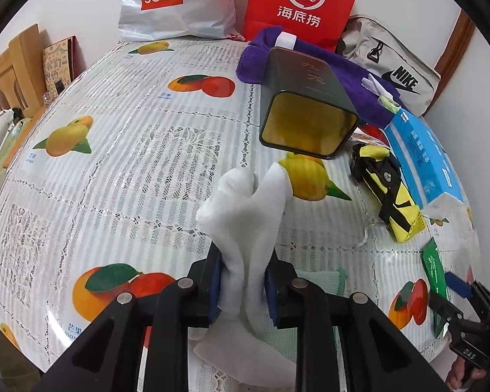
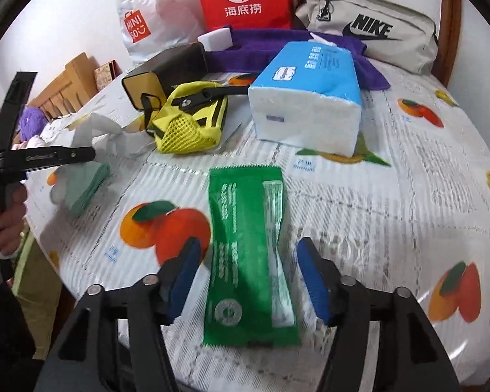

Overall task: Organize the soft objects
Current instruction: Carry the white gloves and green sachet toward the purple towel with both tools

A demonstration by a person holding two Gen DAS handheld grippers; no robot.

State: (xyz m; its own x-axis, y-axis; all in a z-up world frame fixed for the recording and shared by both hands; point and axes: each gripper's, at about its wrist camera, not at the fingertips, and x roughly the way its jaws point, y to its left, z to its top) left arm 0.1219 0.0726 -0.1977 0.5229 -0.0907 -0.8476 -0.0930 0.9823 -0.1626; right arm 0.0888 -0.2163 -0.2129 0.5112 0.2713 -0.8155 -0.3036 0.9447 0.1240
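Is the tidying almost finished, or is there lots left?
Lots left. Nothing looks sorted yet. The left gripper is clamped on a white cloth. The right gripper is open around a green packet. The yellow mesh pouch and tissue pack lie loose.

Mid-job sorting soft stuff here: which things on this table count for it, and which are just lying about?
For the job: white cloth clamped in left tool; green packet between open right tool; tissue pack; yellow mesh pouch; purple towel.

Lying about: dark tin; red bag; Nike bag.

Home: fruit-print tablecloth (image 1: 114,170), shopping bags (image 1: 176,0), wooden chair (image 1: 13,65).
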